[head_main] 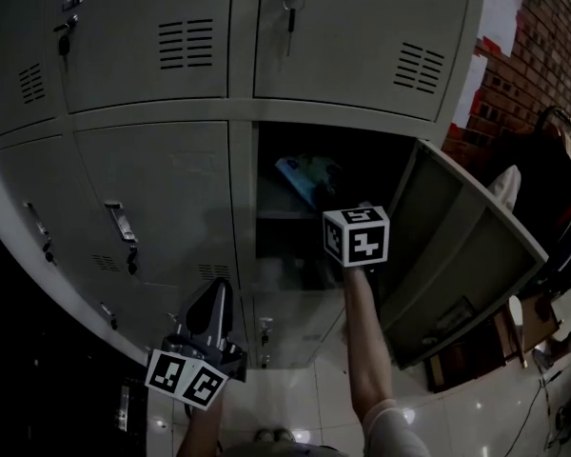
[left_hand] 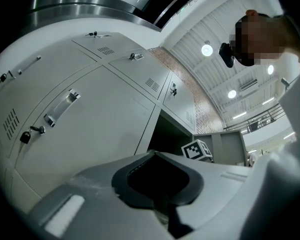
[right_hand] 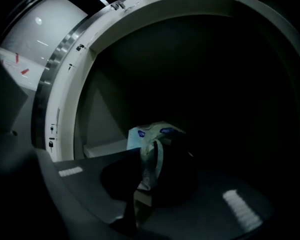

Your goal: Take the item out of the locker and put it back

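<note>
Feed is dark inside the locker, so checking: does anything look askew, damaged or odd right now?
Nothing spilled or damaged. One oddity: the right gripper is shut on only a thin crumpled fold of the pale blue plastic packet inside the open grey metal locker, not its body, so the hold looks slight.

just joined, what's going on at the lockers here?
A person with a gripper in each hand is working at a bank of grey metal lockers. One compartment's door stands open. The right gripper reaches inside, its jaws closed on a flap of the pale blue plastic-wrapped package, which appears to rest on the inner shelf. The left gripper is shut and empty, held low outside the closed doors.
</note>
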